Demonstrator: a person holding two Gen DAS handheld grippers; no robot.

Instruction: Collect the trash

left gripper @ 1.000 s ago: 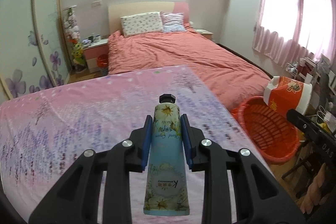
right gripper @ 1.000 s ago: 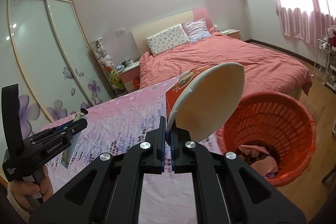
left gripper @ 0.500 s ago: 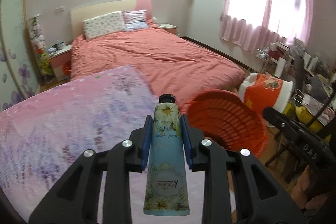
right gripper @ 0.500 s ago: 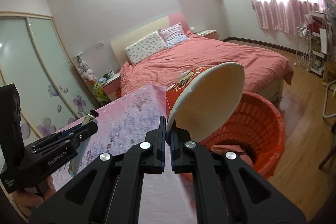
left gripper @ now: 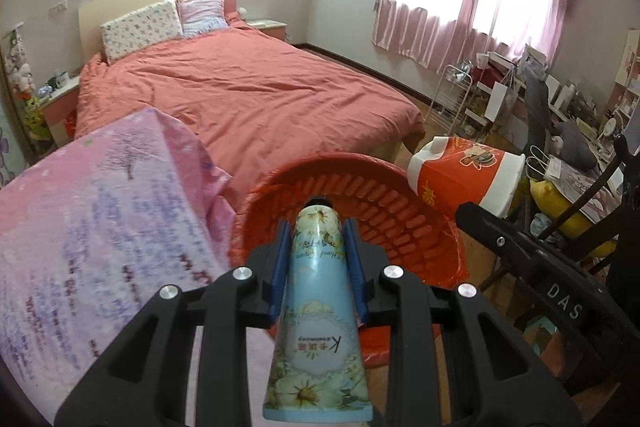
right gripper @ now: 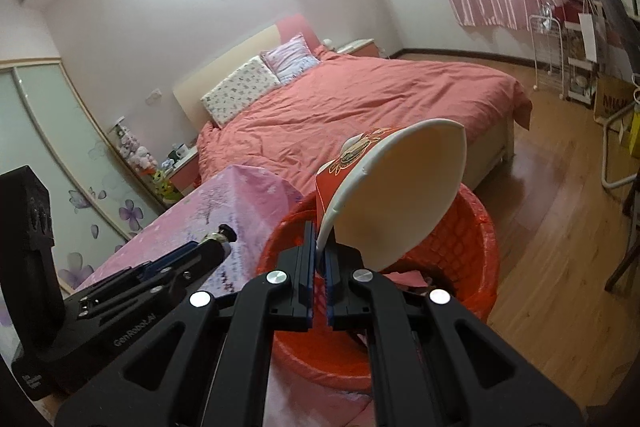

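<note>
Both tools have swung from over the bench to the red laundry basket: the left tool stays clamped on the hand-cream tube, the right tool pinches the instant-noodle cup rim above it, ready to drop.

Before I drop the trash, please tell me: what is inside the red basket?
Inside the red basket some pink crumpled material shows. The paper cup hides the rest.
</note>
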